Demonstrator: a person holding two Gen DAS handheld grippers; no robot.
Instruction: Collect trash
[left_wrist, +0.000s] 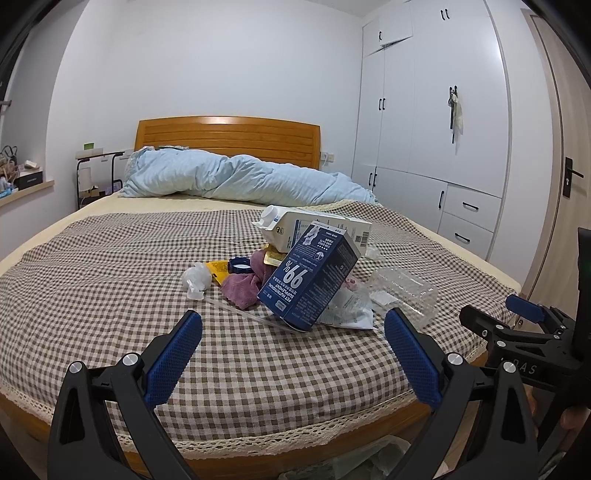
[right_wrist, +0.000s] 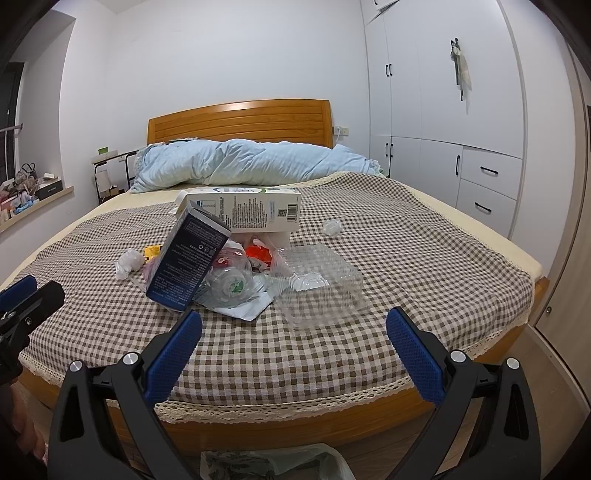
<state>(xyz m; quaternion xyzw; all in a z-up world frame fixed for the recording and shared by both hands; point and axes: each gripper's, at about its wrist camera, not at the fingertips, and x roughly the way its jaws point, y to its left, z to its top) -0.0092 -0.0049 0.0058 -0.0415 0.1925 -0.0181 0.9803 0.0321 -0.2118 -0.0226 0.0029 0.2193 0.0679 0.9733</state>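
Trash pile (left_wrist: 295, 273) mid-bed — both grippers (left_wrist: 293, 332) (right_wrist: 293, 332) agape at foot edge.

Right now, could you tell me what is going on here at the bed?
A person holds both grippers open over the foot of the bed, gripping nothing yet. The left hand-held gripper faces the tilted blue box; the right hand-held gripper faces the clear container. The trash pile lies uncollected.
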